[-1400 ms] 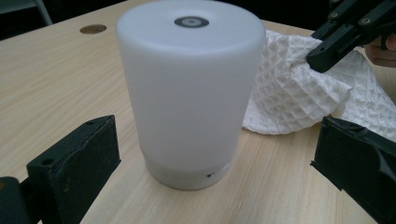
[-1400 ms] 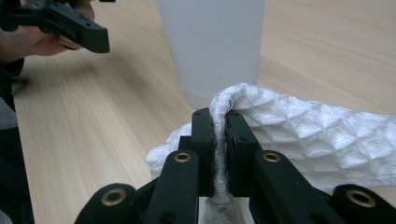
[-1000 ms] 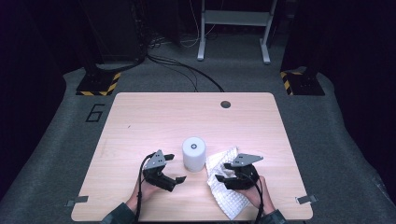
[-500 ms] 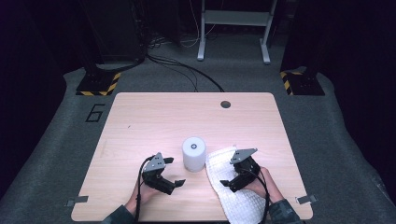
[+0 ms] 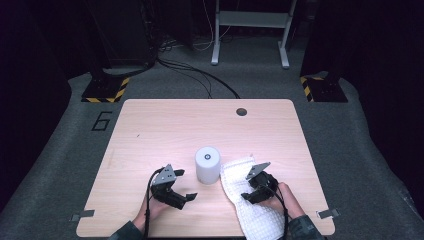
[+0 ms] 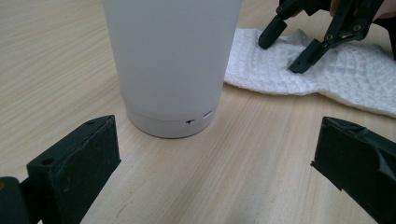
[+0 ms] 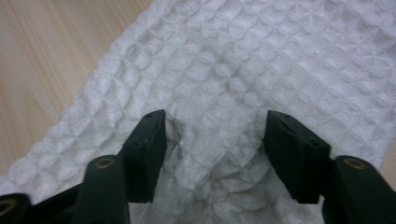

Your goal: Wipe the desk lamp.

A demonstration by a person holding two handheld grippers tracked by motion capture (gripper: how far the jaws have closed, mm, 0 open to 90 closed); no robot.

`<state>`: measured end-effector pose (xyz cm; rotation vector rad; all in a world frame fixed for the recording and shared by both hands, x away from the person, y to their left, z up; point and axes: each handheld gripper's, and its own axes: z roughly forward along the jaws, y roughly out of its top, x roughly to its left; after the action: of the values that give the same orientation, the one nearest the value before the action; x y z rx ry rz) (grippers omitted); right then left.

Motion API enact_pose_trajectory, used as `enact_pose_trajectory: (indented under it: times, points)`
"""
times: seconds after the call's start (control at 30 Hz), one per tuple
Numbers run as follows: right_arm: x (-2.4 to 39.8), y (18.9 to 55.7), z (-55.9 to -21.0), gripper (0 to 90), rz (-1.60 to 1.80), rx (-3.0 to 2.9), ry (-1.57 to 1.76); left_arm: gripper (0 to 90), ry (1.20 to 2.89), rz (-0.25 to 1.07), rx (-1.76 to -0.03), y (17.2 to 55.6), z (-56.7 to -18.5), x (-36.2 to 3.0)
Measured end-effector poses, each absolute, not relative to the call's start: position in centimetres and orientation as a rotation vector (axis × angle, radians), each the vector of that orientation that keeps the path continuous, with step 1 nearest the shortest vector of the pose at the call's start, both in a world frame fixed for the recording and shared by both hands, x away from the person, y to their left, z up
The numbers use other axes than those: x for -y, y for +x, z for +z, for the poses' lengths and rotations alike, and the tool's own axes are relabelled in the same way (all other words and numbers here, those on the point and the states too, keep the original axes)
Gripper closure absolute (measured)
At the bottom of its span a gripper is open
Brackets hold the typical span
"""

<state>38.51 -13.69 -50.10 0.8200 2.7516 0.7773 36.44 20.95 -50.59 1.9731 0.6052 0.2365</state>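
Cloth [image 7: 243, 70], white, waffle-weave: lies flat on the table [image 5: 165, 130] under the right gripper [image 5: 256, 189]. Its fingers [image 7: 149, 140] press down into the weave, part-way apart, and have just been closing; a ridge of fabric bunches between them, not yet clamped. Left gripper [image 5: 177, 192]: fingers [image 6: 79, 158] wide apart, nothing between them, low over the bare wood. Cylinder [image 6: 170, 60], white, upright: just beyond the left fingers, beside the cloth's far edge and apart from it. Cable hole [image 5: 241, 111]: well beyond both grippers.
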Motion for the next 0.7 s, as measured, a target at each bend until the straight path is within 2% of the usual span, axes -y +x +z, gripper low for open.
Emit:
enact_pose_trajectory:
  times: [0.13,0.2,0.33,0.7]
  points:
    - [14.2,38.7,-50.1,71.6,0.826,-2.704,0.884,0.0,1.987,0.226,-0.600,36.3,-50.5,-20.9]
    - [14.5,38.9,-50.2,80.0,0.853,-2.693,0.928,0.0,1.989,0.232,-0.603,36.2,-50.5,-20.8]
    - [14.9,39.0,-49.8,83.2,0.934,-2.650,1.015,0.0,1.976,0.249,-0.608,35.9,-50.3,-20.6]
    - [14.1,37.0,-45.7,83.6,1.046,-2.462,1.083,0.1,1.955,0.267,-0.549,34.5,-48.8,-18.7]
